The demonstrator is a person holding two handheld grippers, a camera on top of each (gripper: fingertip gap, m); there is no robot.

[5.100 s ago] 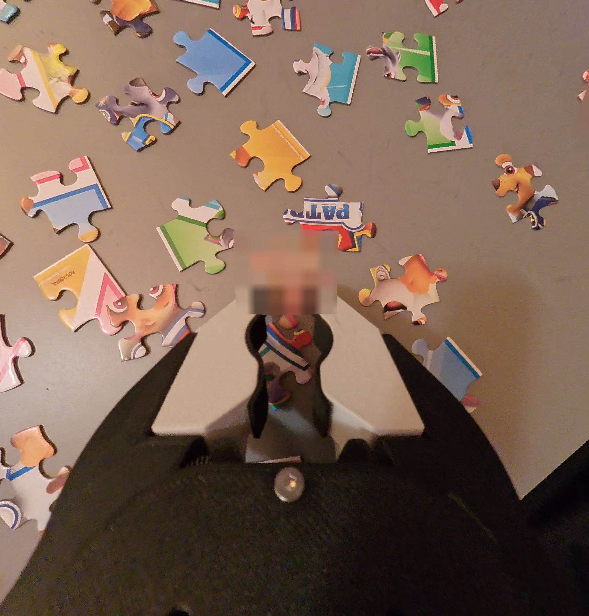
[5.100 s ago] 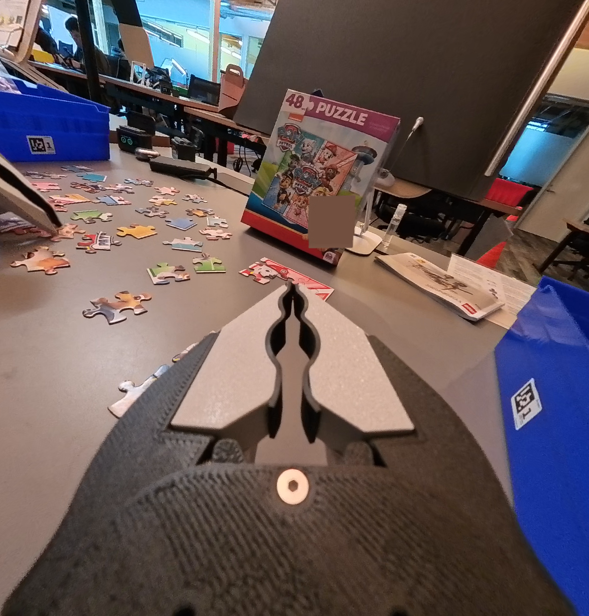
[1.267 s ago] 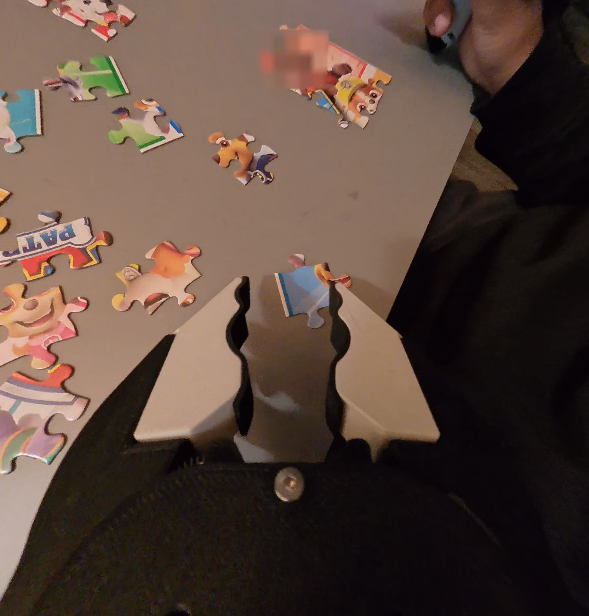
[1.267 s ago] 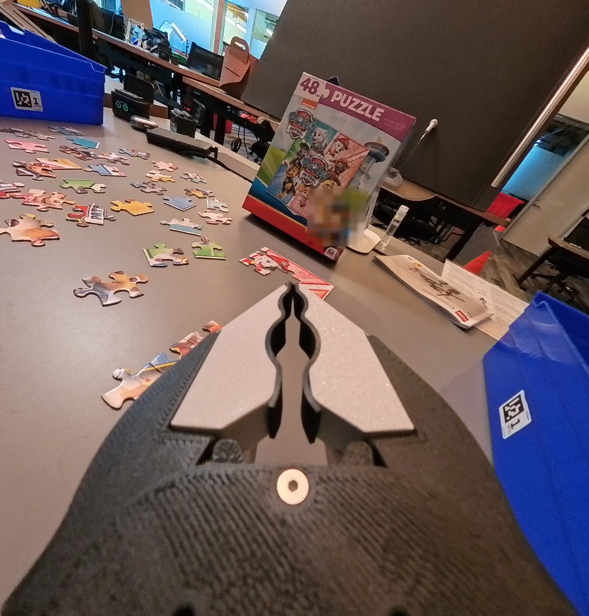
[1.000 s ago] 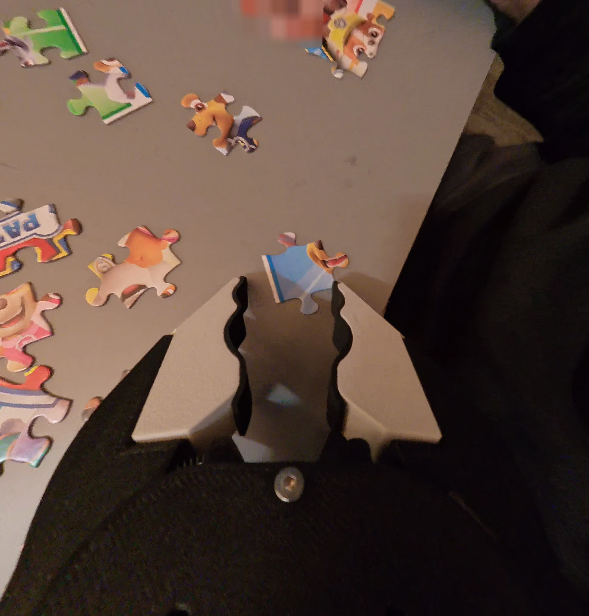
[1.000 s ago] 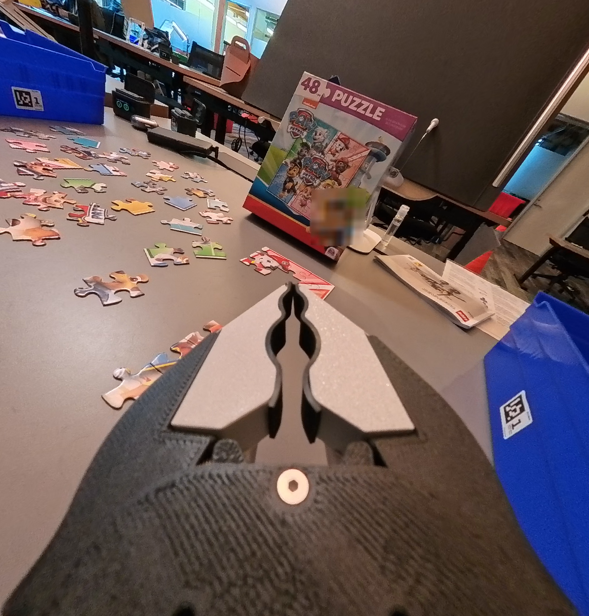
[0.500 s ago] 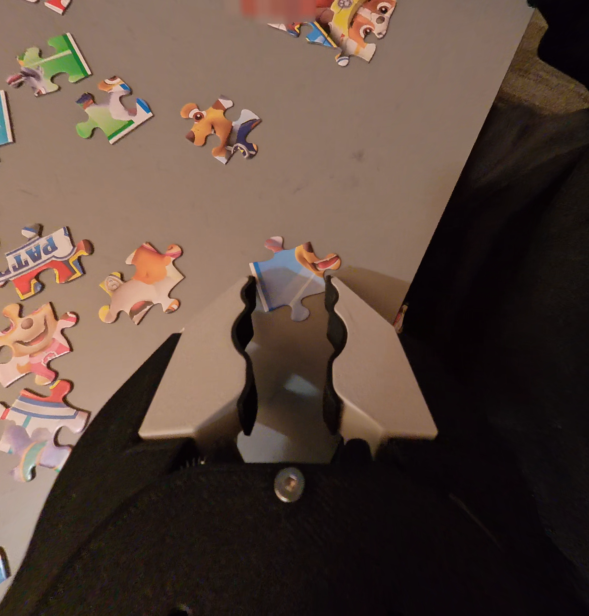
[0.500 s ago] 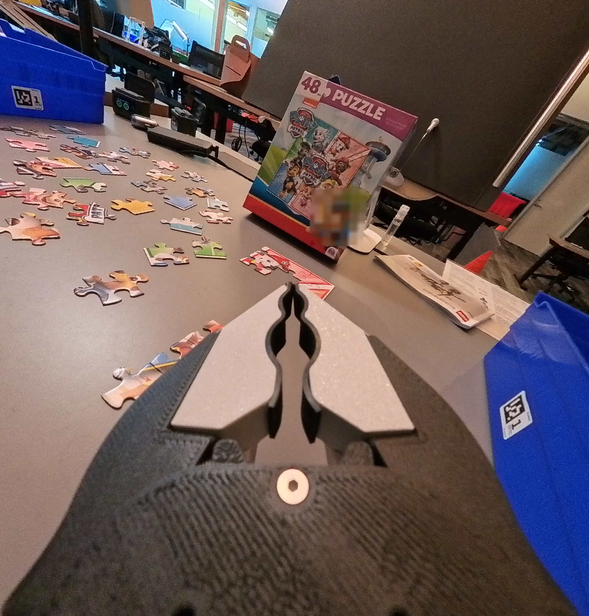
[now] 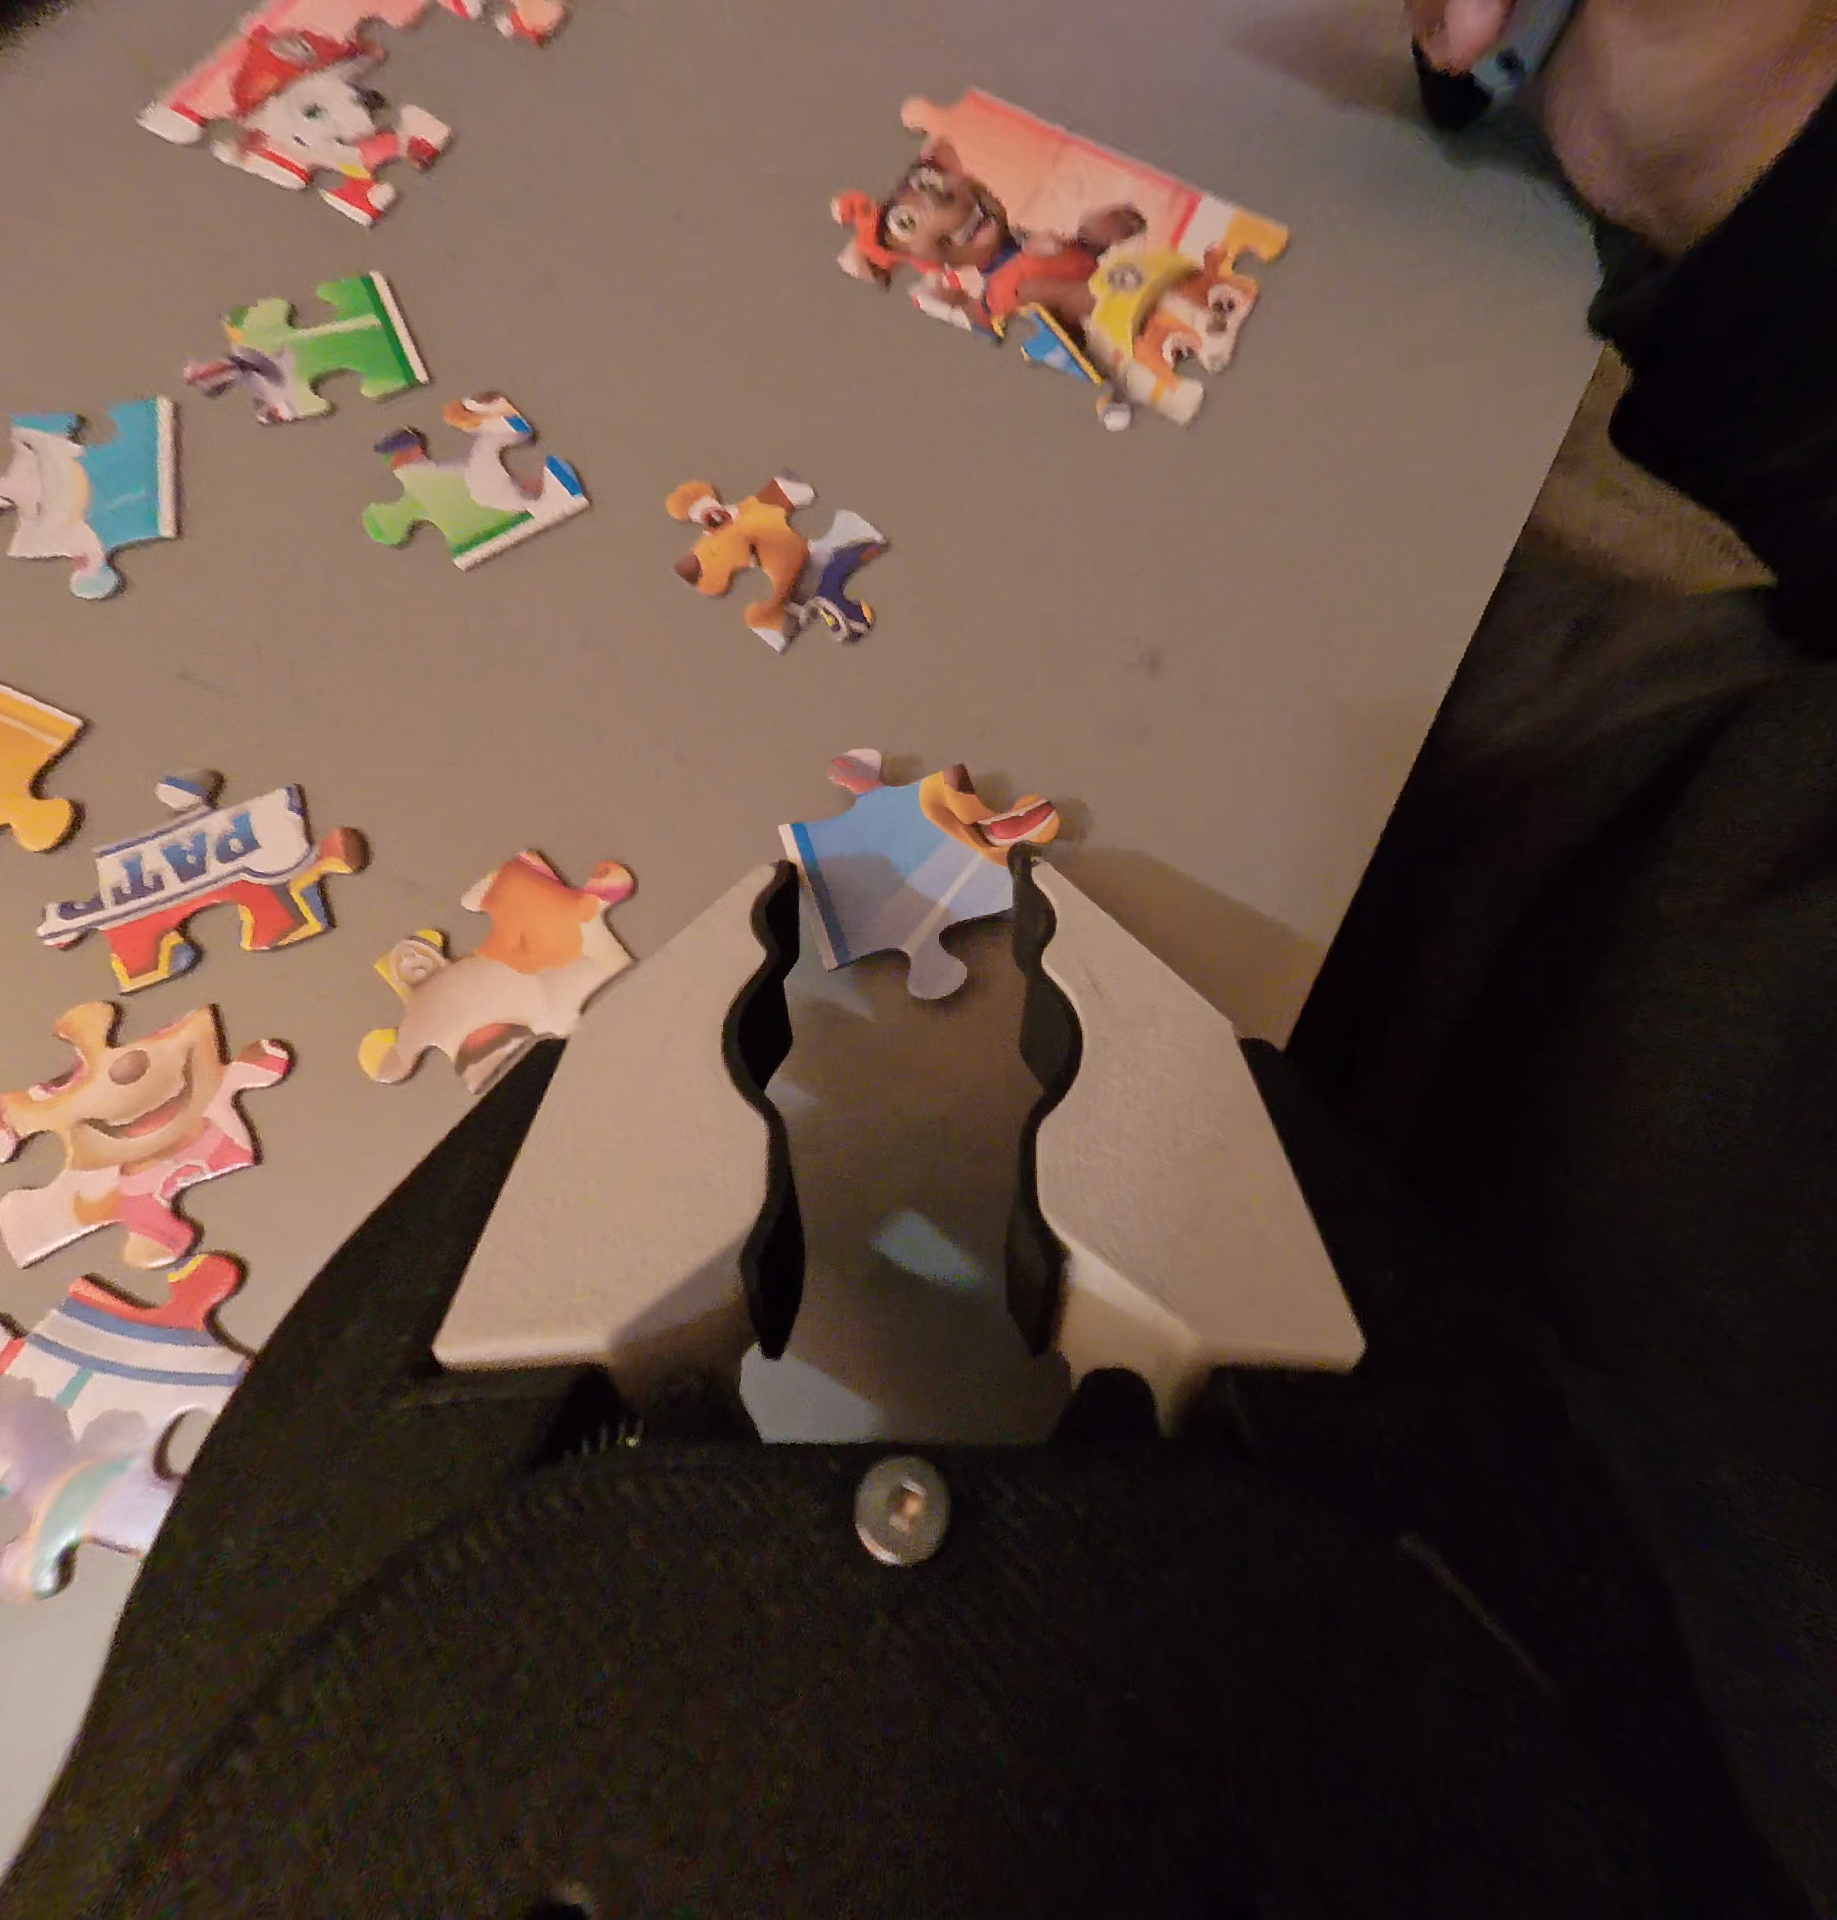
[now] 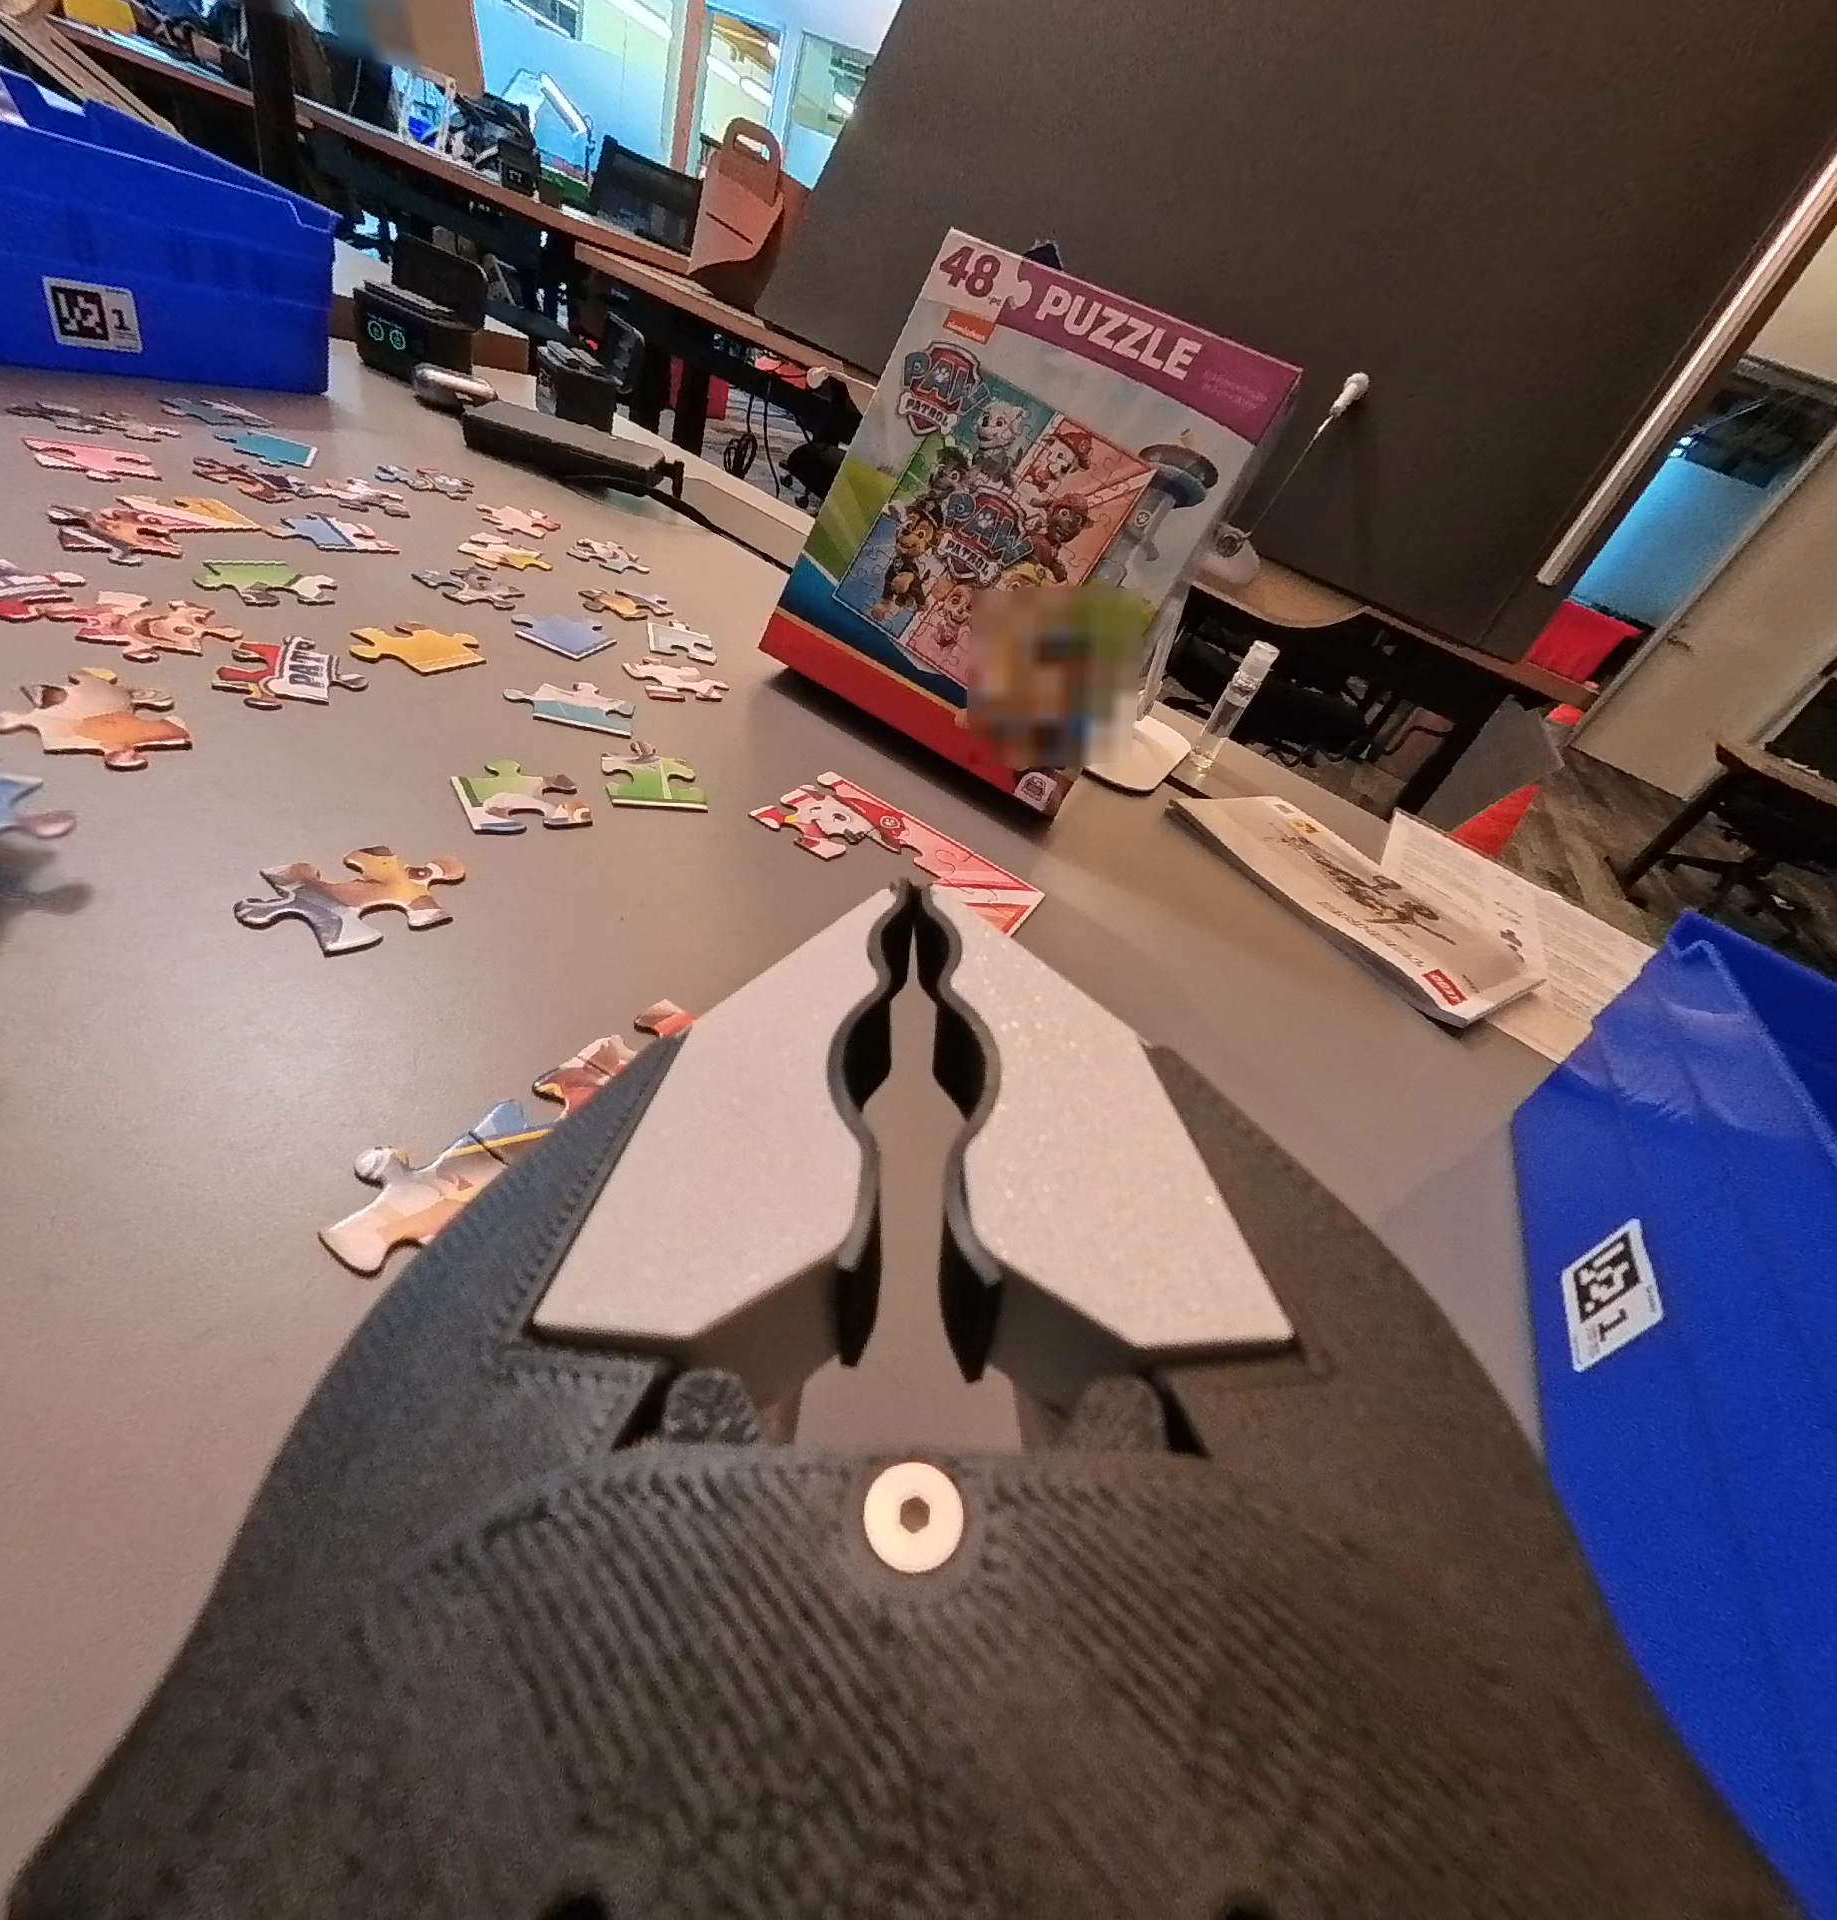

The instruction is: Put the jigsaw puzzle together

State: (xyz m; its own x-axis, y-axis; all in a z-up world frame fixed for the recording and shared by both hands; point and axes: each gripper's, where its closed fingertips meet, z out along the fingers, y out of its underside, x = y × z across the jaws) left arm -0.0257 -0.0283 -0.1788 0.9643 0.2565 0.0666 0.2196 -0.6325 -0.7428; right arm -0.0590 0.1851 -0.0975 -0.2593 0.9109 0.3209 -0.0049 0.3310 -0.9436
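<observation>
A broad grey table carries everything here, with a blue bin at its right end and a second blue bin far off on the left. A puzzle box stands upright toward the back, and a booklet lies flat to its right. Loose puzzle pieces are scattered over the left half of the table, among them a joined patch of pieces near the table's edge and a brown dog piece lying alone.

The right gripper hangs low over the table with its jaws pressed together on nothing, just short of a red and pink joined strip.

The left gripper pinches a blue puzzle piece between its two fingertips; the piece sits lifted off the table (its shadow falls on the grey below), close to the table's near edge, with an orange and white piece lying just to its left
</observation>
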